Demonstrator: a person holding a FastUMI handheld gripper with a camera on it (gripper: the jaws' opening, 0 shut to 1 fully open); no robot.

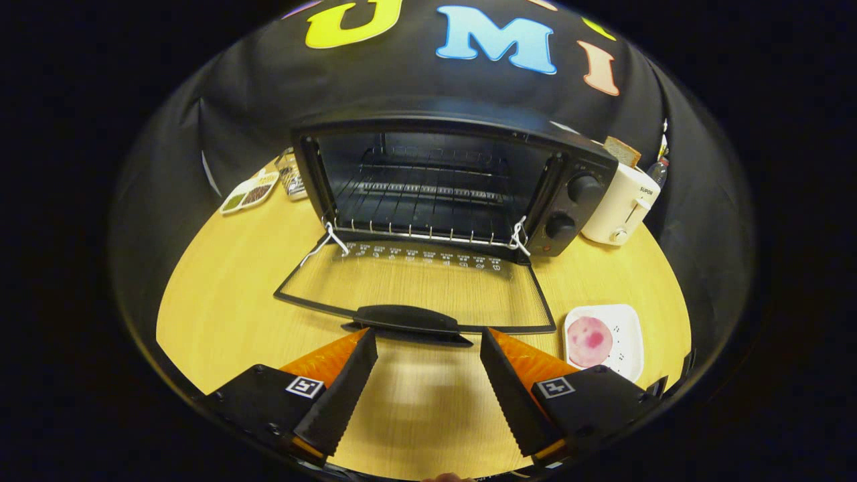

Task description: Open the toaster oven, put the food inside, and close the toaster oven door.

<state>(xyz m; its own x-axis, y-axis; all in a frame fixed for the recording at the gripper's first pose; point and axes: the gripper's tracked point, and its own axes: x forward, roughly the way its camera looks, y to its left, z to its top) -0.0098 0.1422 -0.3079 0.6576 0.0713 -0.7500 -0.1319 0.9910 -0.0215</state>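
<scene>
On the wooden tabletop, the toaster oven is found already opened: its glass door is folded all the way down and lies flat toward the gripper, with the door handle just ahead of the fingertips. The cavity is exposed, and only the bare wire rack can be seen within; no food is seen inside it. The first step of the task is therefore judged to be done, while the loading and the closing are judged still to be left.

The gripper is held spread wide, with nothing clasped between its fingers; only bare tabletop is seen in the gap. The food, a round pinkish slice, is still laid on a small white plate just beyond the right finger, beside the lower right corner of the dropped door.

Further back, a white pop-up toaster with a slice of bread in its slot is stood touching or just beside the oven's right flank, and a divided dish is set near the oven's left side. Neither is called for by the task. The slice is expected to be grasped next, carried over the lowered door onto the rack, and the door then lifted shut.
</scene>
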